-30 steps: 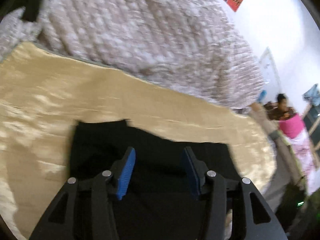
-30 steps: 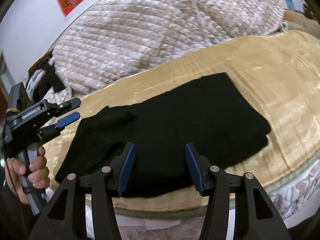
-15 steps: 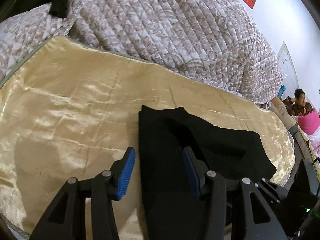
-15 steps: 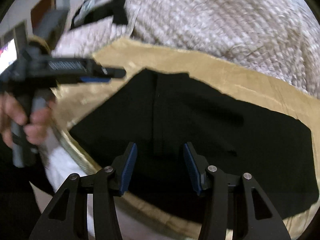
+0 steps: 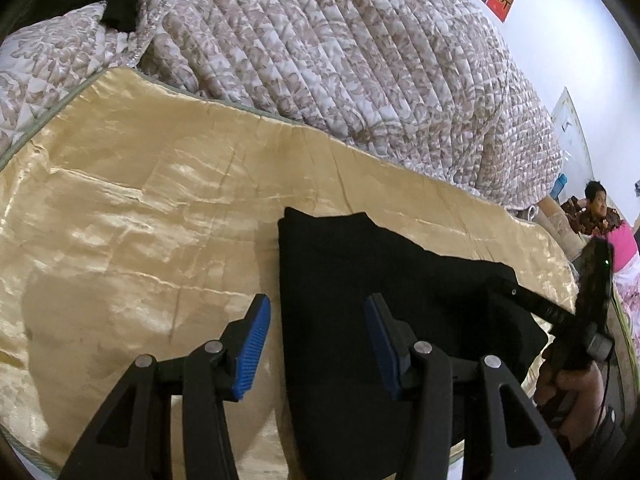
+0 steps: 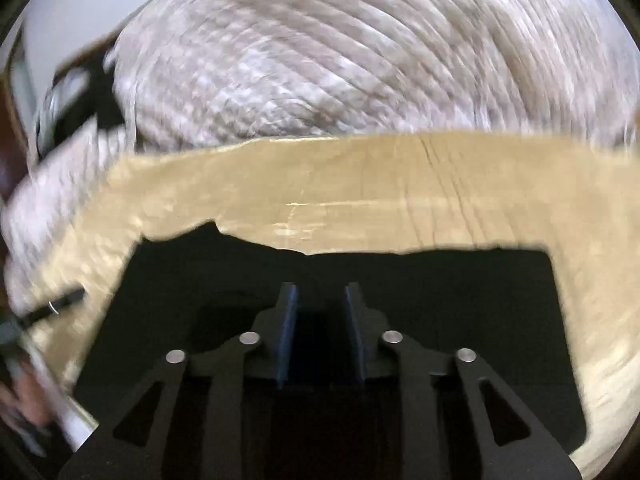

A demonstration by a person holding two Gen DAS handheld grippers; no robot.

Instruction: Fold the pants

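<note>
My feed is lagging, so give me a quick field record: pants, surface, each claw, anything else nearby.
pants: black pants, lying flat on the bed, partly folded into a rough rectangle
surface: gold satin sheet, wrinkled
left claw: left claw open, straddling the pants' left edge, gripping nothing
right claw: right claw over the pants' near edge, fingers narrowed; view blurred, so a grip on the fabric cannot be confirmed
behind: quilted bedspread bunched past the sheet
bystander: seated person at far right
</note>
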